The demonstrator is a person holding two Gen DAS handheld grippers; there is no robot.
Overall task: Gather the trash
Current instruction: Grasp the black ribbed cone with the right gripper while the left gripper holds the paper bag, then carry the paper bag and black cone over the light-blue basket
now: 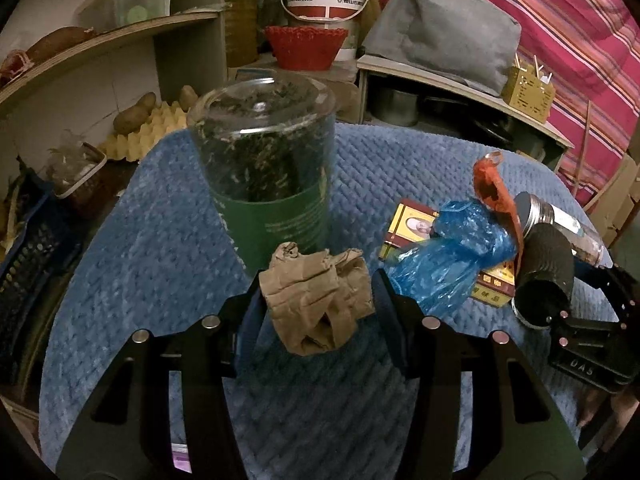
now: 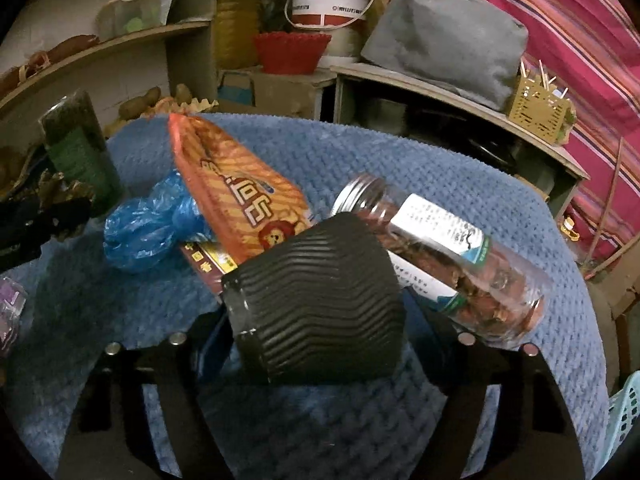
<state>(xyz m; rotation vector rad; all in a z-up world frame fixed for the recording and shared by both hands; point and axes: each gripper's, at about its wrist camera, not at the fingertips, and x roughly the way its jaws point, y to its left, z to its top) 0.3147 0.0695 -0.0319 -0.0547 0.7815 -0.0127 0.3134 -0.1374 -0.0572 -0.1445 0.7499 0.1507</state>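
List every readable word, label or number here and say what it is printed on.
"DAS": on the right gripper body, left wrist view.
White bucket: print too blurred to read.
Orange snack bag: big stylised lettering, not legible.
Clear jar label: too small.
Red box: gold characters, blurred.
Green-labelled jar: too faint.

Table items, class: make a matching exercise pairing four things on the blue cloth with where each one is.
Things:
1. crumpled brown paper
2. black ribbed cup
3. tall jar
4. clear bottle

Places:
A. standing upright behind the brown paper
B. between the left gripper's fingers
C. lying on its side, silver cap on
D. between the right gripper's fingers

Pairs: 1-B, 2-D, 3-A, 4-C
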